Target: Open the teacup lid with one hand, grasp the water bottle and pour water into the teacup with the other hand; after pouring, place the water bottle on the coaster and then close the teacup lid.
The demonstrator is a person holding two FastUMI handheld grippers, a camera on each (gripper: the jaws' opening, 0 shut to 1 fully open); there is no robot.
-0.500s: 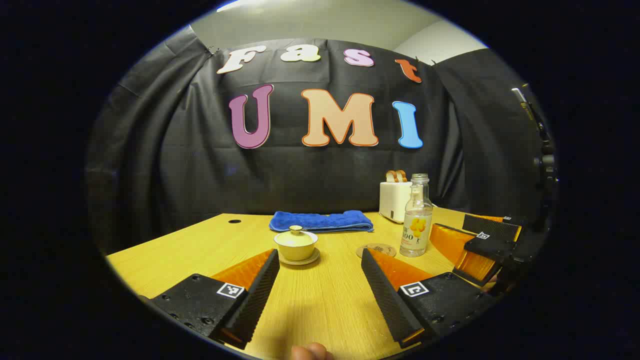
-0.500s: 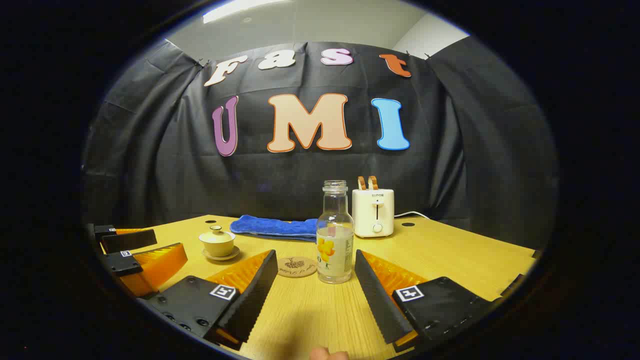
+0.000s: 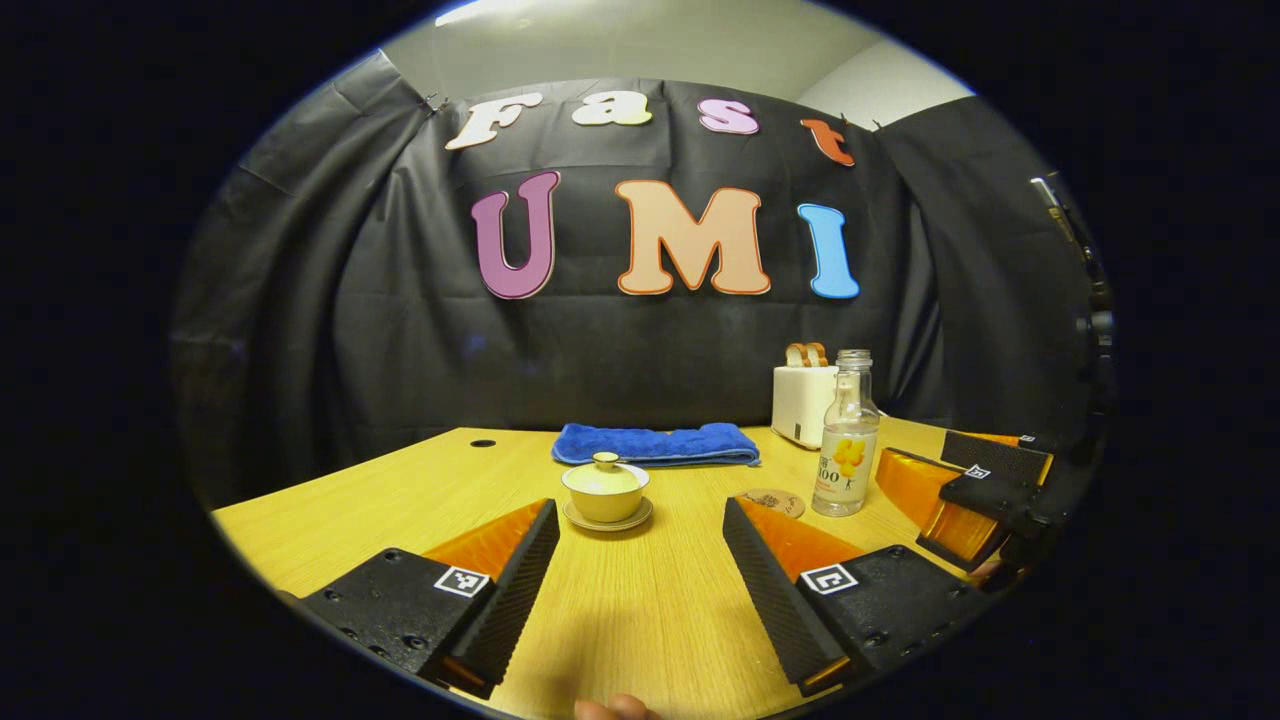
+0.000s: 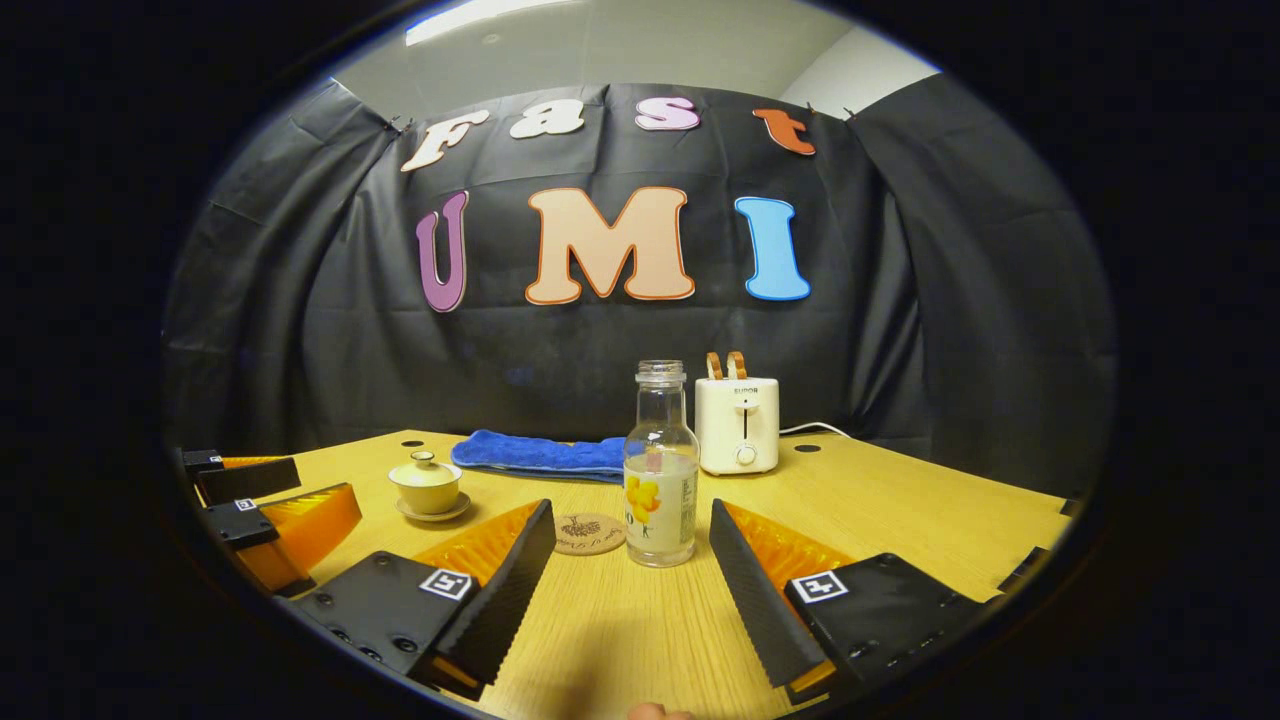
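A pale lidded teacup [image 3: 605,490] on a saucer stands on the wooden table [image 3: 400,500], ahead of my left gripper [image 3: 640,520], which is open and short of it. The lid with its knob rests on the cup. A clear uncapped water bottle [image 4: 660,470], partly filled, stands just beyond my open right gripper [image 4: 632,522], between the lines of its fingers. A round cork coaster [image 4: 589,533] lies directly left of the bottle. In the right gripper view the teacup [image 4: 426,486] sits farther left, with the left gripper [image 4: 265,500] beside it. The bottle [image 3: 846,440], the coaster [image 3: 771,502] and the right gripper [image 3: 960,490] appear at the right of the left gripper view.
A folded blue towel [image 3: 655,443] lies behind the teacup near the wall. A white toaster [image 4: 737,424] with bread in its slots stands behind the bottle, its cord trailing right. The table has small round holes near its back edge.
Both views have shifted slightly: the left gripper has swung a little left of the teacup, the right gripper a little right of the bottle. Nothing was grasped.
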